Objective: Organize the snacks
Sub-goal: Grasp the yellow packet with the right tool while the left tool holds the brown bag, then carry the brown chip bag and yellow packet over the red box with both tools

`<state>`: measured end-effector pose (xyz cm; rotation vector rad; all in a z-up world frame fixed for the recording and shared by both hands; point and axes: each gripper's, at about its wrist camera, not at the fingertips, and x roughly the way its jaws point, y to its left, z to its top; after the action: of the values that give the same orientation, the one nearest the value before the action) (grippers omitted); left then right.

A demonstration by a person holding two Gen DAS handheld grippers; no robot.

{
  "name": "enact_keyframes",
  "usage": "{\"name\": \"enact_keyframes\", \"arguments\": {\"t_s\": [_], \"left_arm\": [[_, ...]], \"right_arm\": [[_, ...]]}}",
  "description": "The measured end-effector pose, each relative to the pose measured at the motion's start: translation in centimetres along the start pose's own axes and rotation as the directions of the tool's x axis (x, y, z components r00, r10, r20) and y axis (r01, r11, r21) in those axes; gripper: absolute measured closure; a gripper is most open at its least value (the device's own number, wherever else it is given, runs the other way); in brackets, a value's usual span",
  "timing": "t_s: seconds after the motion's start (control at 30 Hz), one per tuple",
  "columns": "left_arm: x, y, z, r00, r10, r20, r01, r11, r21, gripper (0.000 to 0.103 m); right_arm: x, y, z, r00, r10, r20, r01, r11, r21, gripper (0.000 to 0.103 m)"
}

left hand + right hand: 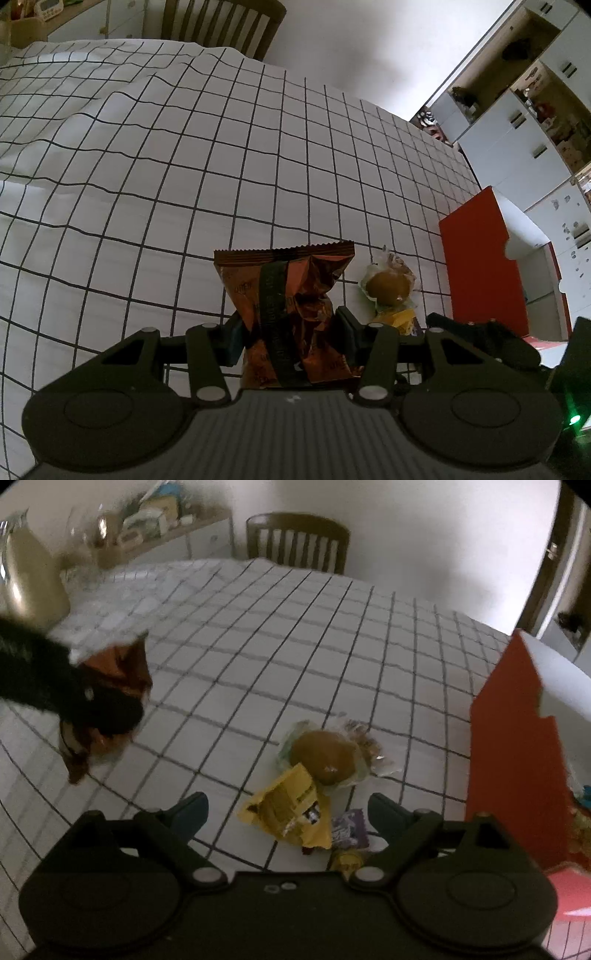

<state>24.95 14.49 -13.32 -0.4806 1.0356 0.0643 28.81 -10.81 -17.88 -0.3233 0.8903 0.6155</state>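
Note:
My left gripper [290,328] is shut on an orange-brown snack bag [291,295] with a dark stripe, held above the checked tablecloth. In the right wrist view the left gripper [107,709] shows at the left, blurred, with that bag [118,668]. My right gripper [288,808] is open and empty over a yellow snack pack [288,812]. A clear-wrapped brown bun [325,755] lies just beyond it, also in the left wrist view [388,286]. A small purple packet [349,829] lies by the yellow pack.
A red-sided open box [513,746] stands at the right with some items inside; it also shows in the left wrist view [480,266]. A wooden chair [297,541] stands behind the table. A cream jug [31,579] stands at the far left. White cupboards [517,140] fill the right.

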Motion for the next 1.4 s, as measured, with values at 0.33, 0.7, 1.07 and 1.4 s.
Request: {"name": "enact_keyframes", "arguments": {"t_s": [0.33, 0.7, 1.07, 1.4], "left_arm": [[0.4, 0.0, 0.0, 1.0, 0.005, -0.01, -0.005, 1.0, 0.003, 0.054], [0.2, -0.3, -0.4, 1.0, 0.006, -0.007, -0.006, 1.0, 0.026, 0.054], [-2.0, -3.9, -1.3, 0.999, -0.046, 0.005, 0.045, 0.994, 0.099, 0.054], [-3.9, -10.6, -2.3, 0.994, -0.112, 0.009, 0.108, 0.973, 0.204, 0.054]], "right_arm": [[1.1, 1.4, -1.1, 0.997, -0.071, 0.032, 0.074, 0.99, -0.119, 0.049], [-2.0, 0.3, -1.0, 0.997, -0.036, 0.074, 0.038, 0.999, -0.032, 0.062], [-9.6, -1.6, -1.0, 0.987, -0.01, 0.158, -0.006, 0.995, 0.099, 0.062], [-14.9, -4.5, -2.0, 0.975, -0.032, 0.222, -0.006, 0.986, 0.168, 0.062]]}}
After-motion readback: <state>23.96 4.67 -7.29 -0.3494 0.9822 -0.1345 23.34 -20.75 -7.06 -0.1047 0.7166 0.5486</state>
